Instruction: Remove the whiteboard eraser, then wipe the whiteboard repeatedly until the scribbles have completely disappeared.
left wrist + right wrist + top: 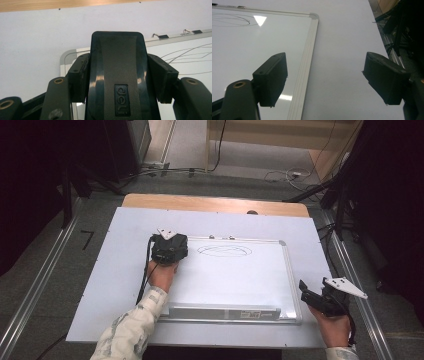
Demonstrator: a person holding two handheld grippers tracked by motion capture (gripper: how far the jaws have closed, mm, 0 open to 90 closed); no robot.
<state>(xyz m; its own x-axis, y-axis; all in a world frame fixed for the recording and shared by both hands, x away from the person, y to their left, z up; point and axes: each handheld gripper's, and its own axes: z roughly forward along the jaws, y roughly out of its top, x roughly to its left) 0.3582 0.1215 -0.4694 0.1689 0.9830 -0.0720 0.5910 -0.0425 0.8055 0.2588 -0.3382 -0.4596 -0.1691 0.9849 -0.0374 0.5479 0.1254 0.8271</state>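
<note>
Whiteboard (235, 280) lies flat on the bench (120, 270), so wiping's easy. Left gripper (120, 75) has its jaws clamped on the black eraser (117, 75) near the board's top-left corner, beside the scribbled oval (224, 251). Right gripper (324, 80) idles, jaws wide apart, off the right edge.

Whiteboard (235, 280) on table (100, 285); eraser (117, 75) over left corner.

A lab or recording studio, not a home. A table (100, 285) under a white sheet stands on grey carpet between metal floor rails (35, 290). Loose cables (280, 174) trail across the floor, and dark equipment stands (345, 185) flank the table.
</note>
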